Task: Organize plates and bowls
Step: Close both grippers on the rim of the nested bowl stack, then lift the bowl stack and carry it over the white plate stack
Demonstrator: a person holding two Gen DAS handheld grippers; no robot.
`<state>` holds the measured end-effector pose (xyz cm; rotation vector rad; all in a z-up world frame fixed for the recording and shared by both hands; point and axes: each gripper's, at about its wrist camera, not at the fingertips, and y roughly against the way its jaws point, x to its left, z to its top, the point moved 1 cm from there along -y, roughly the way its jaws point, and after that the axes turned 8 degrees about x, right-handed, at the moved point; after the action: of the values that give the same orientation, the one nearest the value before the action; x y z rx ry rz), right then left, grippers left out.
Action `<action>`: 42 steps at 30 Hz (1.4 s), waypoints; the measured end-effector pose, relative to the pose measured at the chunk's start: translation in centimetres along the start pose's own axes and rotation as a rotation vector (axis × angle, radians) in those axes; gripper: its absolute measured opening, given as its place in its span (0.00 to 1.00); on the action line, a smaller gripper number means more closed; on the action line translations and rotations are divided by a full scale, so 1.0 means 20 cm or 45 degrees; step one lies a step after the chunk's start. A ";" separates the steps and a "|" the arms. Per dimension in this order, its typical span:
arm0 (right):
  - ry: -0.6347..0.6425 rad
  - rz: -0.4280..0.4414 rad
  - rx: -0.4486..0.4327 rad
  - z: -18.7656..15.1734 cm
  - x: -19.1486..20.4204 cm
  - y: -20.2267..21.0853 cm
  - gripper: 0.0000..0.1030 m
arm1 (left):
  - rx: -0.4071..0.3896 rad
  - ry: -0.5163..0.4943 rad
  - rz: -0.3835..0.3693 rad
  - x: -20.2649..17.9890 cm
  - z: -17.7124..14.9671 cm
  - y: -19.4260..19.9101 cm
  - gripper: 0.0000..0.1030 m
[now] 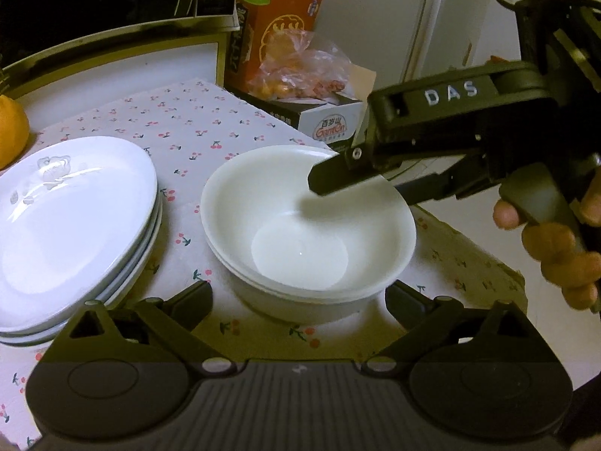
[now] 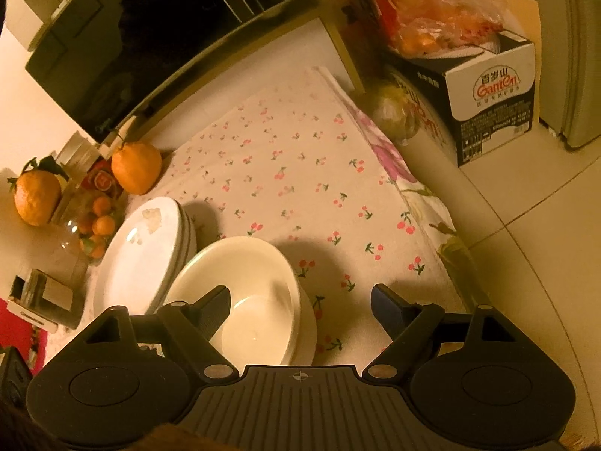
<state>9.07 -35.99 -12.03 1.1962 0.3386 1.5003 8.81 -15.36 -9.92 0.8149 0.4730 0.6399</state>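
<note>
From the left wrist, nested white bowls (image 1: 308, 221) sit beside a stack of white plates (image 1: 75, 225) on a cherry-print cloth (image 1: 195, 124), with boxes and a white wall behind; the left gripper (image 1: 298, 297) has its fingers apart either side of the bowls, and the right gripper (image 1: 360, 184), held by a hand (image 1: 556, 248), has one finger over the bowl's rim. From the right wrist, the right gripper (image 2: 300, 312) is spread wide, its left finger (image 2: 214, 312) over the bowls (image 2: 244, 297) next to the plates (image 2: 146, 248), with oranges (image 2: 137, 167), a dark appliance (image 2: 150, 37) and tiled floor (image 2: 526, 218) around the cloth (image 2: 300, 173).

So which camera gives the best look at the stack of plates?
The left wrist view: the stack of plates sits large and well lit, with the layered rims and the top plate's embossed pattern clear. The right wrist view shows it smaller, dimmer and yellow-tinted, partly behind the bowls.
</note>
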 end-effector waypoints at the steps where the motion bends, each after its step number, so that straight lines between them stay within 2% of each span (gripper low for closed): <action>1: 0.003 -0.005 0.004 0.00 0.00 -0.01 0.81 | -0.001 0.001 -0.006 0.00 0.00 0.00 0.95; 7: 0.040 -0.034 0.018 -0.01 0.04 -0.04 0.79 | -0.009 -0.020 -0.028 -0.01 0.00 -0.01 0.91; 10: 0.063 -0.039 0.025 -0.02 0.06 -0.05 0.71 | -0.010 -0.032 -0.025 -0.01 0.01 -0.02 0.89; 15: 0.087 -0.062 0.043 -0.02 0.07 -0.06 0.51 | -0.010 -0.064 -0.016 -0.02 0.00 -0.01 0.87; 23: 0.116 -0.077 0.039 -0.03 0.09 -0.06 0.39 | -0.011 -0.075 -0.017 -0.03 0.00 0.00 0.86; 42: 0.207 -0.094 -0.028 -0.04 0.15 -0.01 0.38 | -0.041 -0.082 -0.015 -0.04 0.01 0.03 0.86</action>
<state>8.96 -33.00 -11.16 1.0360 0.4694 1.5369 8.19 -15.75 -9.12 0.7994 0.4079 0.6073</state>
